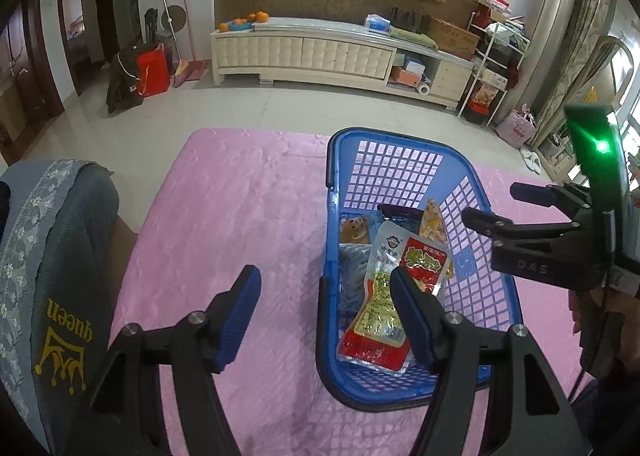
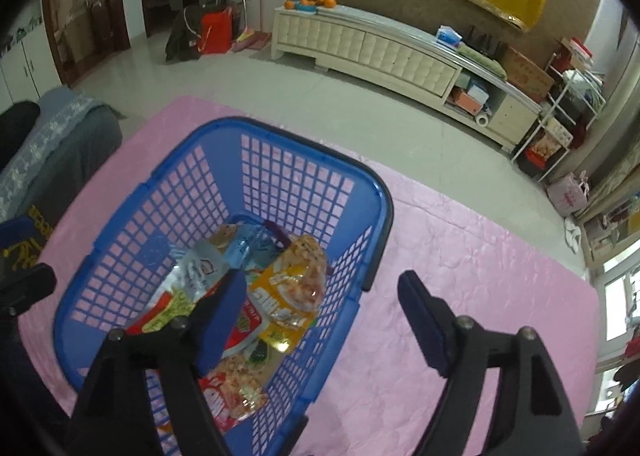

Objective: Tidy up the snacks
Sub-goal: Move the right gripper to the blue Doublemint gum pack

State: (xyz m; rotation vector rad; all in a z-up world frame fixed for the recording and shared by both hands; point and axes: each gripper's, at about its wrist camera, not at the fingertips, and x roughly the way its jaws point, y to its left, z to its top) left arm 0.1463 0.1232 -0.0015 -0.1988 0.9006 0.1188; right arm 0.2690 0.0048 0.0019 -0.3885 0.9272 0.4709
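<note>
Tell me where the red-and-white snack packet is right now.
In the left wrist view, the red-and-white snack packet lies inside the blue basket, on top of the other snacks, right of centre on the pink cloth.

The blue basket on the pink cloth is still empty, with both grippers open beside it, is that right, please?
Not quite: the blue basket on the pink cloth already holds several snack packets, as the right wrist view shows. Both the right gripper and the left gripper are open.

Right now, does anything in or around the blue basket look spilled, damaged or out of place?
Nothing stands out. The snack packets lie loosely overlapped inside the blue basket, none spilled onto the pink cloth. Both grippers are open and empty.
</note>
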